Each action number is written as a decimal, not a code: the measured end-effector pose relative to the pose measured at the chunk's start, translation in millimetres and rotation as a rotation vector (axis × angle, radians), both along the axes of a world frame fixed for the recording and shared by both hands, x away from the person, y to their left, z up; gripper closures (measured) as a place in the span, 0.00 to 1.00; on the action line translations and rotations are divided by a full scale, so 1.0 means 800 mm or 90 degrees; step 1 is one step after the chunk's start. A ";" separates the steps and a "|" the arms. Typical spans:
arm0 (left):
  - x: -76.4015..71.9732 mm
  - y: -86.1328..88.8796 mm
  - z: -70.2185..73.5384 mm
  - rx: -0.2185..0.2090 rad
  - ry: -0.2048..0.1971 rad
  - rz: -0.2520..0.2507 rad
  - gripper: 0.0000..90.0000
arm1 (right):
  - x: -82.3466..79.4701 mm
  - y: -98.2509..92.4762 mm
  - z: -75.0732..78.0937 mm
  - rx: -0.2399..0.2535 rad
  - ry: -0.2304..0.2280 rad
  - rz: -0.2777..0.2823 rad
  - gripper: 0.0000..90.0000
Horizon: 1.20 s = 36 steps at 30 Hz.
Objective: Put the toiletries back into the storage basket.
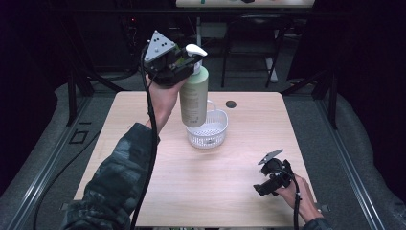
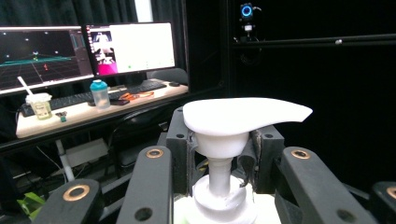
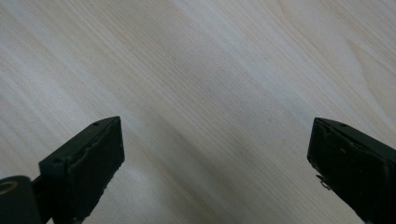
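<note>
A pale green pump bottle [image 1: 194, 96] with a white pump head [image 1: 196, 50] hangs upright in the air above a white perforated basket [image 1: 208, 129] on the wooden table [image 1: 143, 143]. My left gripper [image 1: 184, 61] is shut on the bottle's neck just under the pump head. In the left gripper view the white pump head [image 2: 243, 116] and its stem sit between the black jaws, my left gripper [image 2: 219, 172] clamped around them. My right gripper [image 1: 268, 184] rests low over the table near the front right, open. Its jaws stand wide apart over bare wood, my right gripper [image 3: 215, 158] holding nothing.
A small dark round hole [image 1: 231, 104] marks the table's far side beyond the basket. Past the table stand chair legs and a dark frame. The left gripper view shows a desk [image 2: 93, 109] with monitors, a keyboard and bottles far behind.
</note>
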<state>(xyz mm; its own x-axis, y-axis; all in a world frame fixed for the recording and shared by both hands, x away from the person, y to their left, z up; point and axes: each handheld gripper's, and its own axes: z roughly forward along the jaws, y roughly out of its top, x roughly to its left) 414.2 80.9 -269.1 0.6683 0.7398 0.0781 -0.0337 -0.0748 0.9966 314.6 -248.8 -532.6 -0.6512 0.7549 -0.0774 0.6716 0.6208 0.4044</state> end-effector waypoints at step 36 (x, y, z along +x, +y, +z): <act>0.029 -0.031 -0.019 0.011 0.019 0.003 0.74 | 0.000 -0.002 -0.001 0.005 0.002 0.002 0.04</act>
<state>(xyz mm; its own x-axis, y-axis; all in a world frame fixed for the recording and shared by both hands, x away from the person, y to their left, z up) 437.1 56.3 -284.1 0.6666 0.7420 0.0717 -0.0039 -0.0927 0.9957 314.2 -250.0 -533.3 -0.6537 0.7535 -0.0699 0.6709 0.6198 0.4071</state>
